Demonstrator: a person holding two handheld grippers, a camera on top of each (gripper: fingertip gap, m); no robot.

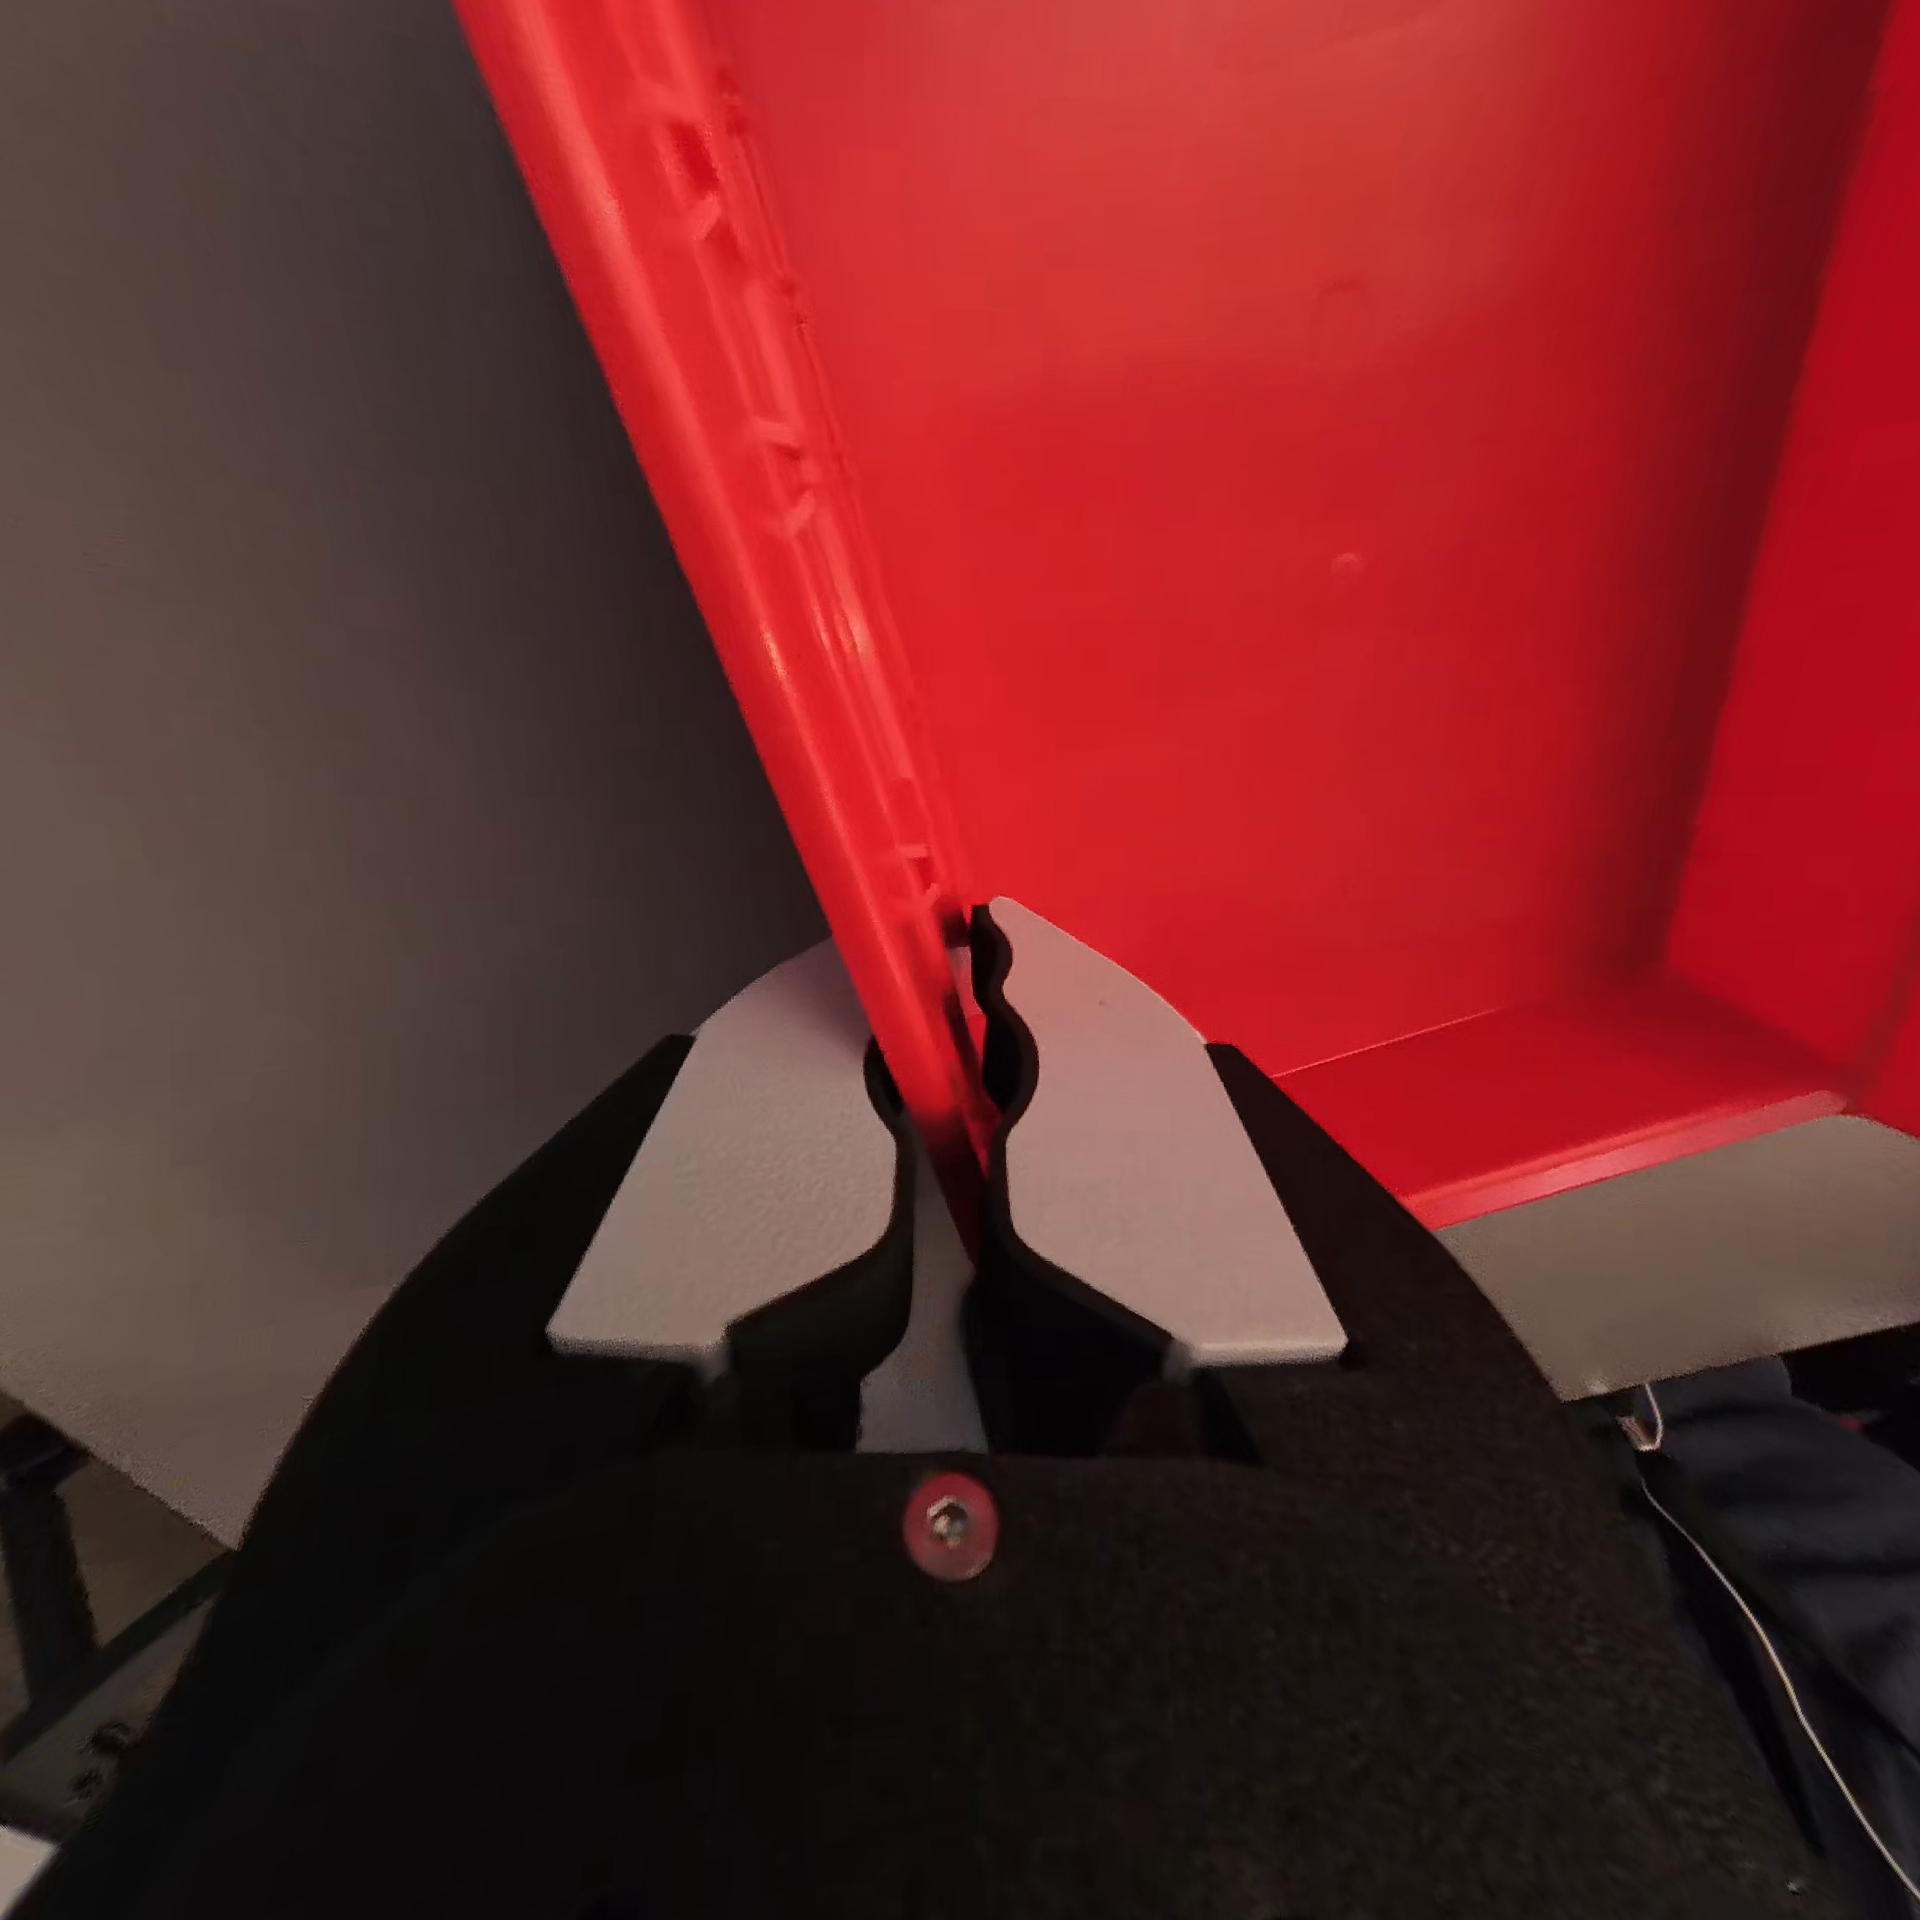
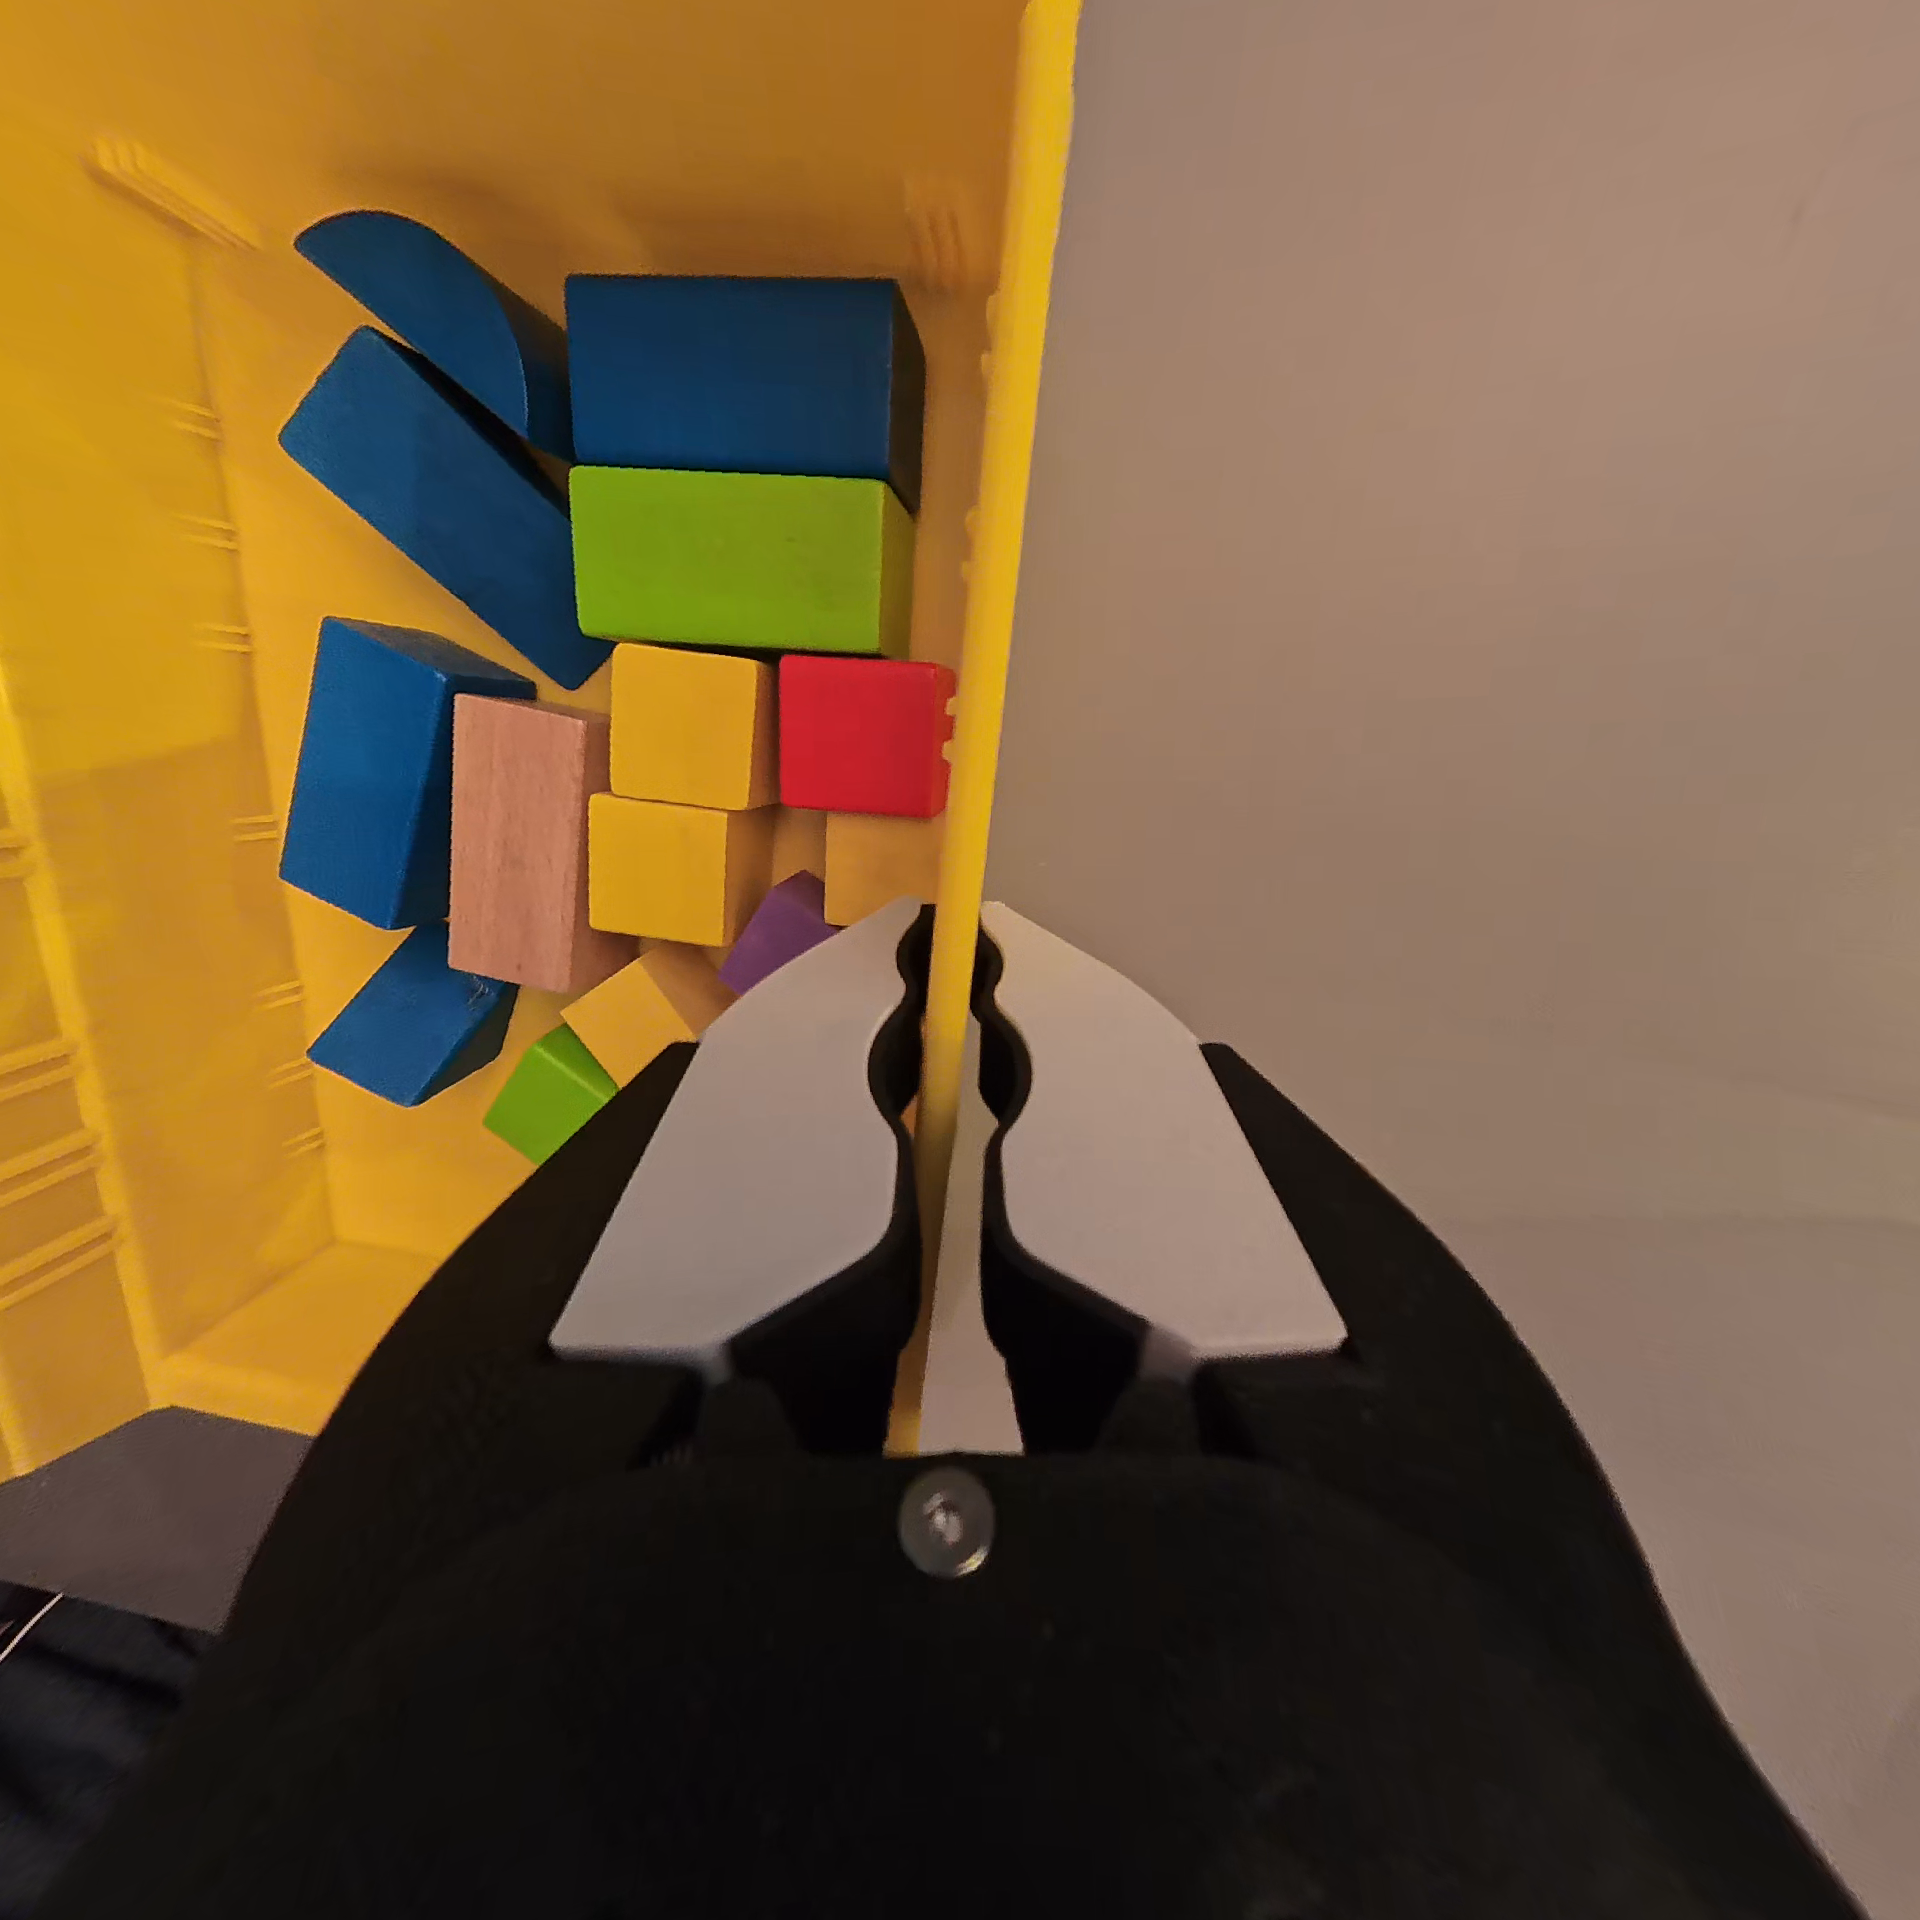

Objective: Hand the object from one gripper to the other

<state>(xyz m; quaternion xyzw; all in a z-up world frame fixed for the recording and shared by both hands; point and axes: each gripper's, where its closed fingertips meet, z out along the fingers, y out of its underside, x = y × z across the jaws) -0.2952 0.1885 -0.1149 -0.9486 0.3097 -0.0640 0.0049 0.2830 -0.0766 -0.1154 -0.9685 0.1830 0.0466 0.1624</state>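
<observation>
A: Object, as the task calls it — no single piece stands out as that. What shows are two bins. The red bin (image 1: 1299,520) fills the left wrist view from twelve to three o'clock, and the left gripper (image 1: 961,935) is pinched onto its side wall, jaws narrow, one finger inside and one outside.

B: And the right side?

A: The right gripper (image 2: 951,914) is clamped the same way on the wall of a yellow bin (image 2: 1023,520), which runs straight up toward twelve o'clock. Inside that bin, from nine to eleven o'clock of the fingertips, lie wooden blocks: a large blue block (image 2: 732,374) at the far end, a green block (image 2: 732,556) touching it just nearer, a red cube (image 2: 862,732) against the gripped wall, yellow cubes (image 2: 691,727) beside the red one, a plain wooden slab (image 2: 520,836) and a small purple block (image 2: 779,935) just beside the left finger.

B: Anything in the red one?

A: Only its bare floor shows. Both bins rest over a grey tabletop (image 2: 1455,623); whether they touch each other I cannot tell.
</observation>
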